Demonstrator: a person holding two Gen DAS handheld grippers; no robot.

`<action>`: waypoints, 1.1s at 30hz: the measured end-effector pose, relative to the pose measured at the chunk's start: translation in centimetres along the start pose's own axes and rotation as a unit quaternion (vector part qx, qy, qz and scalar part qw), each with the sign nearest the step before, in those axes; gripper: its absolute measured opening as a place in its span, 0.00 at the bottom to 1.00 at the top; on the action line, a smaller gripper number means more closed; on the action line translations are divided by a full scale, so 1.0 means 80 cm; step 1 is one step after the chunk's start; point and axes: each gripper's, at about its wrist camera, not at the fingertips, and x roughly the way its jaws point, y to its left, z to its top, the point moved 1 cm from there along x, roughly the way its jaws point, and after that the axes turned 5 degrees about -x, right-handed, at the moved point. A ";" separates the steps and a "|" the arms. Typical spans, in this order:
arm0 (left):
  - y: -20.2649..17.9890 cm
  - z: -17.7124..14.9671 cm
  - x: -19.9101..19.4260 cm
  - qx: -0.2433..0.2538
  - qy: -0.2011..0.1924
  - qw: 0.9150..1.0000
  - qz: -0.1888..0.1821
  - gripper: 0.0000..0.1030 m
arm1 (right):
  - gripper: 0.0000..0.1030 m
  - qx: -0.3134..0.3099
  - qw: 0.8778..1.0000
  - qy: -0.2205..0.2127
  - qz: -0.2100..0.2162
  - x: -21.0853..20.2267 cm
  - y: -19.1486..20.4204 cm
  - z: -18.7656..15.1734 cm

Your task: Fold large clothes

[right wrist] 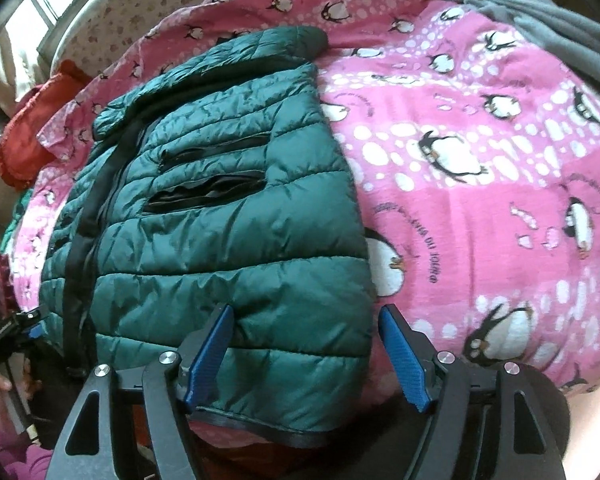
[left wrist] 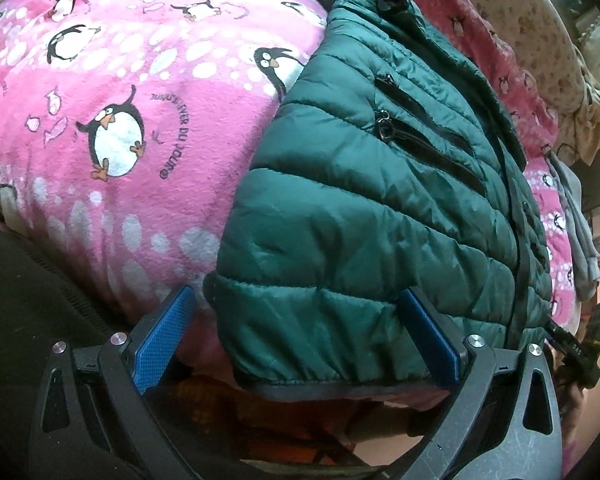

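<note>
A dark green quilted puffer jacket (left wrist: 380,208) lies flat on a pink penguin-print blanket (left wrist: 112,128), zipper and pockets facing up. It also shows in the right wrist view (right wrist: 220,220). My left gripper (left wrist: 300,312) is open, its blue pads astride the jacket's hem corner, not closed on it. My right gripper (right wrist: 306,332) is open, its jaws astride the jacket's other hem corner. The left gripper also shows at the far left of the right wrist view (right wrist: 16,332); the right gripper shows at the far right of the left wrist view (left wrist: 572,340).
The pink blanket (right wrist: 480,200) covers a bed. A grey garment (right wrist: 540,20) lies at the far corner, also in the left wrist view (left wrist: 580,232). A red cloth (right wrist: 32,132) lies off the bed's left side. A floral sheet (left wrist: 540,40) lies beyond.
</note>
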 end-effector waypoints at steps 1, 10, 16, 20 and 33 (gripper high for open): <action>0.000 0.001 0.001 -0.002 0.000 1.000 -0.001 0.99 | 0.70 0.001 1.000 0.002 0.008 0.002 0.002 0.000; -0.003 0.003 0.006 -0.006 0.000 1.000 0.003 0.99 | 0.70 -0.017 0.998 0.015 0.050 0.008 0.009 -0.001; -0.002 0.002 0.007 -0.007 0.003 1.000 0.002 0.99 | 0.70 -0.011 0.998 0.022 0.049 0.009 0.000 -0.003; -0.006 0.000 0.008 -0.003 0.001 1.000 0.012 0.99 | 0.70 -0.020 0.997 0.032 0.070 0.016 0.005 -0.008; -0.027 -0.006 -0.001 0.042 -0.022 0.998 0.035 0.53 | 0.26 -0.080 0.995 -0.011 0.060 0.007 0.026 -0.013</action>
